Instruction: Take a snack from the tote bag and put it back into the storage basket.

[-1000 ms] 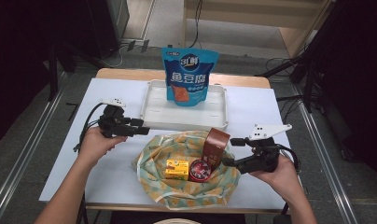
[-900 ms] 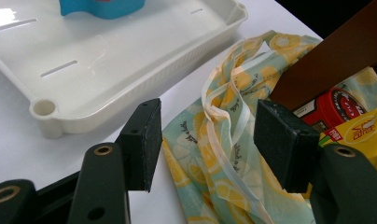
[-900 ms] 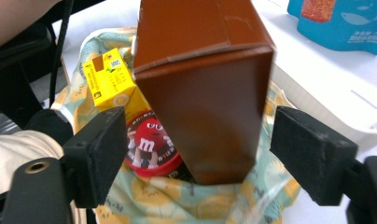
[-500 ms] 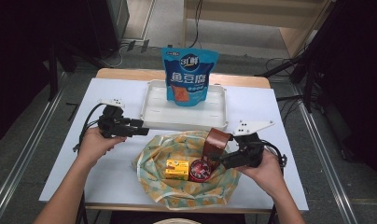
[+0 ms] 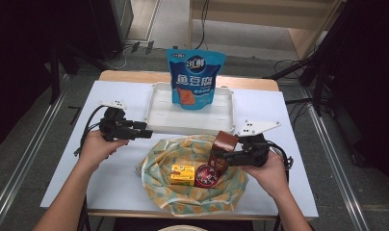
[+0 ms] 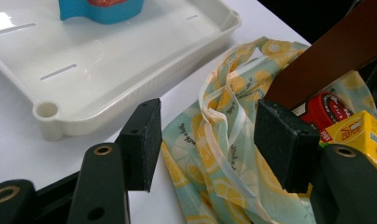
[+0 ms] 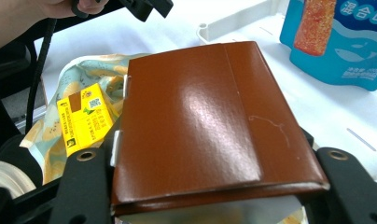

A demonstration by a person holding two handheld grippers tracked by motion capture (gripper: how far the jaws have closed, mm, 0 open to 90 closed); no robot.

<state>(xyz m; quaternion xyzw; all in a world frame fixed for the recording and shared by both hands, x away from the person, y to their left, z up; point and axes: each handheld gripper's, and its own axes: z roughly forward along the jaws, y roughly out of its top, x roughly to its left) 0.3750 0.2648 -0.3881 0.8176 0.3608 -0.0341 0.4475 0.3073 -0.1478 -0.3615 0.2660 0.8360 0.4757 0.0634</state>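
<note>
Since a second ago, the right gripper (image 5: 220, 156) has slid inward, clenched on one brown packet (image 5: 223, 147) above the cloth bag (image 5: 192, 180) near the surface's front edge. One yellow box (image 5: 182, 174), one red tin (image 5: 205, 175). One blue pouch (image 5: 195, 78) reads "鱼豆腐". Left gripper (image 5: 145, 133) released.

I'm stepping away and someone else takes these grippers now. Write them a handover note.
Right gripper: shut on the brown box, held tilted over the lemon-print cloth bag.
Left gripper: open, holding nothing, beside the bag's left edge and near the white tray.
In the bag: a yellow box and a red round tin.
In the tray: a blue snack pouch, standing at the back.
Done: pouch is in the tray, brown box is gripped.
Left, probably: set the brown box in the tray, then move the yellow box and tin.
</note>
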